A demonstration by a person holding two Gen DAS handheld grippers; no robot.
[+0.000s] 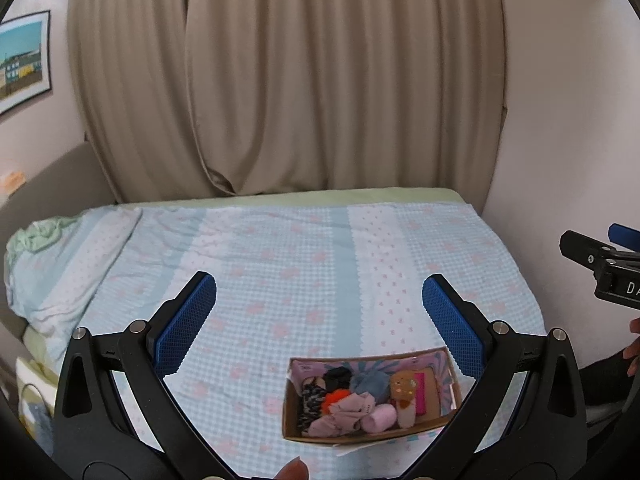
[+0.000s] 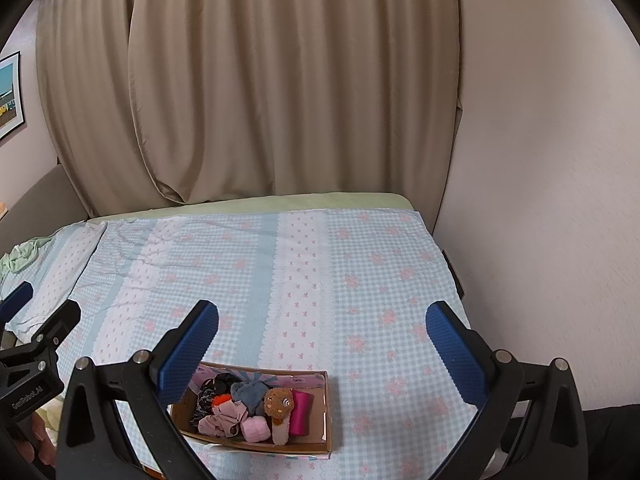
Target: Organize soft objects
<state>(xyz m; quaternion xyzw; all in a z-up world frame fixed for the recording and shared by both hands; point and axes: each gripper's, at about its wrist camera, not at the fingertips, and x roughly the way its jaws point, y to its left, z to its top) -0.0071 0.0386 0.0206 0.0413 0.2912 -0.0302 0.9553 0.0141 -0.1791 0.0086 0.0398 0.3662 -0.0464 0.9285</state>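
The cardboard box (image 2: 256,412) sits near the front edge of the bed (image 2: 360,280), packed with soft things: a pink roll (image 2: 256,429), a brown plush toy (image 2: 279,402), a magenta piece (image 2: 301,411), a grey-blue bundle (image 2: 249,394), crumpled mauve cloth (image 2: 224,420), an orange scrap and dark patterned fabric. Both claws hover above it, empty. The left claw (image 1: 320,320) has its pads spread wide; the right claw (image 2: 322,344) likewise stands wide, holding nothing.

Risks, as we judge them: the items lie pressed together, so a wide claw lowered into the box may pinch two pieces at once or drag a neighbour out with the one wanted. The box looks light and rests on a soft bedspread; a pull on tangled cloth could tip or slide it toward the front edge. A pad may also catch the box wall.

View differences: the right wrist view shows the magenta piece and the toy's face plainly, plus the left claw's body at its left border. The left wrist view shows the pillow (image 1: 72,264) at the bed's left side more fully, and a fingertip (image 1: 294,470) at the bottom.
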